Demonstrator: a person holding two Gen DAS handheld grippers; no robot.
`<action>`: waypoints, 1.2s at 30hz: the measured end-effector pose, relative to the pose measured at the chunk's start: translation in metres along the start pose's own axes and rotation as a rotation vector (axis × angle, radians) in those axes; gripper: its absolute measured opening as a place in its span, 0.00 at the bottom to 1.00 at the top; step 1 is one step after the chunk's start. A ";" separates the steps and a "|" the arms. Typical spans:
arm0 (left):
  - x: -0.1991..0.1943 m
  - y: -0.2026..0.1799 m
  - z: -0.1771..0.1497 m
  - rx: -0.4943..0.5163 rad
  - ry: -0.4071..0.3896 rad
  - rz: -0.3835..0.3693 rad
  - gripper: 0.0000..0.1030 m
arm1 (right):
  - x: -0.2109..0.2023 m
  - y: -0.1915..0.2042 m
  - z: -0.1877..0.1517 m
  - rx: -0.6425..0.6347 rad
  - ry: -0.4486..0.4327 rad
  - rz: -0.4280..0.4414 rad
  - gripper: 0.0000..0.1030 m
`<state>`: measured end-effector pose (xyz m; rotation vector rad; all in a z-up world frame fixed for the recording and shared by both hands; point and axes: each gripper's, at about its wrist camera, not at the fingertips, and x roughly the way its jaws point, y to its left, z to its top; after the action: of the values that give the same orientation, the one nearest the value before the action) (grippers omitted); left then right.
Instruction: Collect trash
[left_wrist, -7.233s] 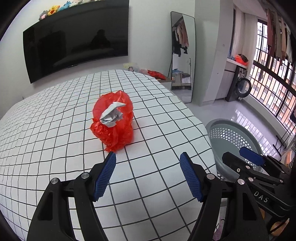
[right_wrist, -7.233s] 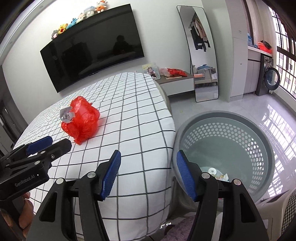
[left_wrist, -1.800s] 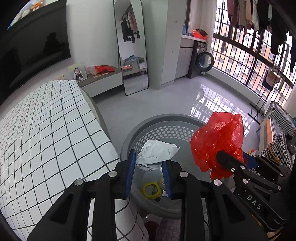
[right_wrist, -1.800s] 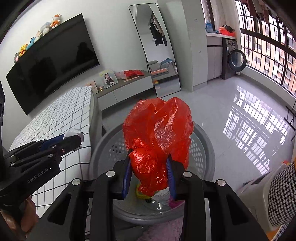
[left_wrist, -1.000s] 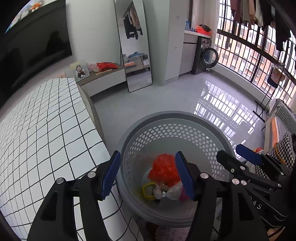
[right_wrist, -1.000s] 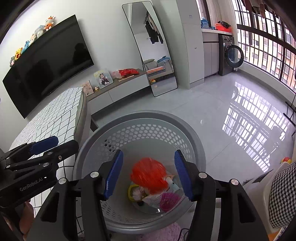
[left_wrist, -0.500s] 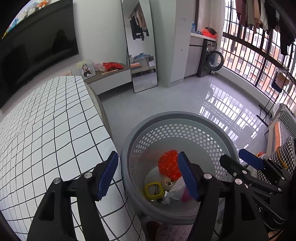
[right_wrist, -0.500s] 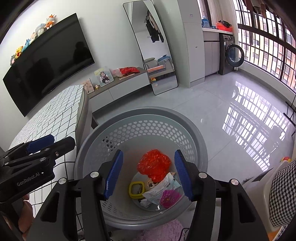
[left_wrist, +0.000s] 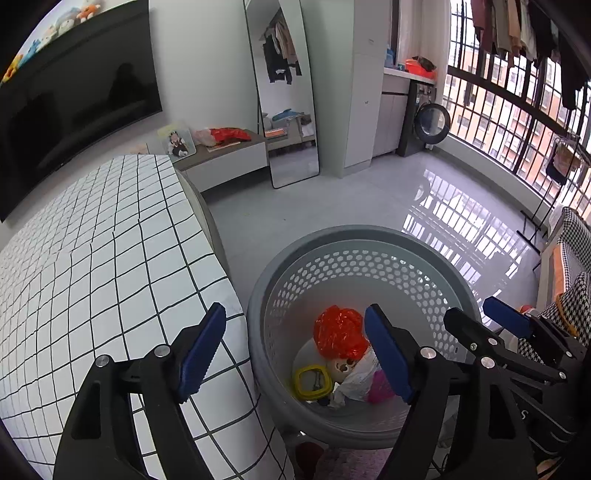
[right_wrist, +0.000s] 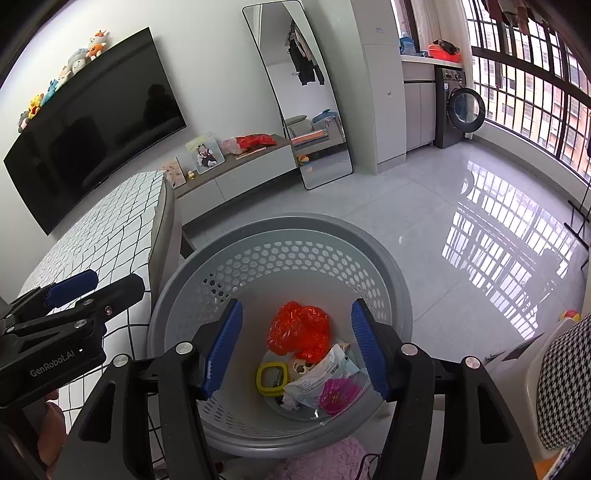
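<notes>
The red plastic bag (right_wrist: 299, 330) lies at the bottom of the grey perforated basket (right_wrist: 280, 236), on top of a white wrapper (right_wrist: 325, 373), beside a yellow ring-shaped piece (right_wrist: 272, 378) and a pink item (right_wrist: 338, 393). Both grippers hang above the basket, clear of the bag. The right gripper (right_wrist: 295, 349) has its blue fingers (right_wrist: 221, 347) apart, holding nothing, the bag seen far below between them. The left gripper (left_wrist: 295, 349) has just been opening its fingers (left_wrist: 201, 349); they stand wide and empty, one over the checked bed (left_wrist: 92, 258).
</notes>
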<state>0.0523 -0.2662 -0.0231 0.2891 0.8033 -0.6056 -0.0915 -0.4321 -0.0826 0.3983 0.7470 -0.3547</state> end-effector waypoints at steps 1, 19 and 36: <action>0.000 0.000 0.000 0.000 0.000 0.001 0.75 | 0.000 0.000 0.000 0.002 0.000 0.000 0.58; -0.002 0.001 0.001 -0.004 -0.005 0.009 0.86 | -0.001 -0.002 -0.002 0.009 -0.001 -0.004 0.61; -0.003 0.001 0.001 -0.003 -0.010 0.039 0.94 | 0.000 -0.004 -0.003 0.014 -0.003 -0.005 0.62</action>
<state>0.0520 -0.2651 -0.0204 0.2986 0.7873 -0.5687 -0.0951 -0.4339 -0.0850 0.4094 0.7426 -0.3651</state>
